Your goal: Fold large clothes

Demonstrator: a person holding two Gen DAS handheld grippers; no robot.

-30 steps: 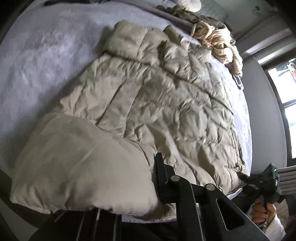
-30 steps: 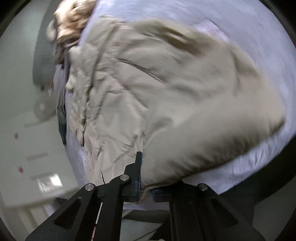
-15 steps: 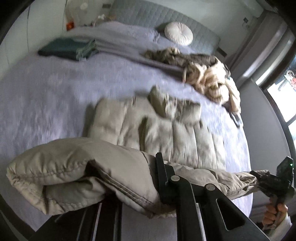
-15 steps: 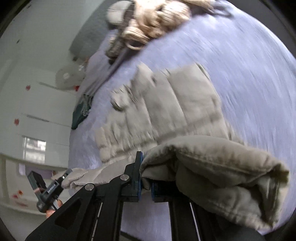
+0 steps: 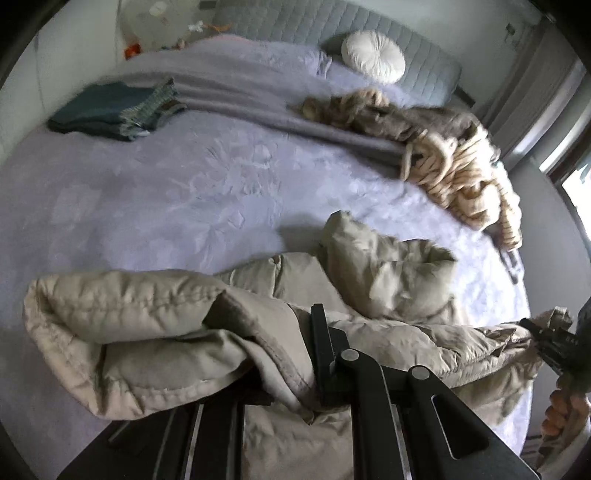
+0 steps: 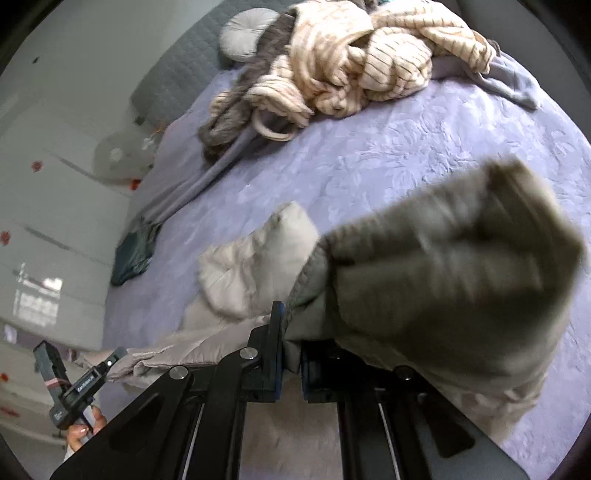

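Observation:
A beige quilted puffer jacket (image 5: 373,280) lies on the lilac bed (image 5: 177,192), its near hem lifted. My left gripper (image 5: 295,354) is shut on one corner of the hem, which bunches over the left finger. My right gripper (image 6: 290,336) is shut on the other corner (image 6: 443,266), which drapes over the right finger and hides it. Each gripper shows in the other's view: the right one at the right edge (image 5: 554,339), the left one at the lower left (image 6: 92,380). The jacket's far end (image 6: 255,266) rests on the bed.
A heap of cream striped and grey clothes (image 5: 454,162) lies at the bed's far right, also in the right wrist view (image 6: 340,66). Folded dark teal clothes (image 5: 114,110) sit far left. A round white cushion (image 5: 373,61) leans on the grey headboard (image 5: 280,22).
Both grippers have lifted the jacket's near hem and carried it toward the far end. The flat jacket now doubles over, and more of the bed and headboard has come into view.

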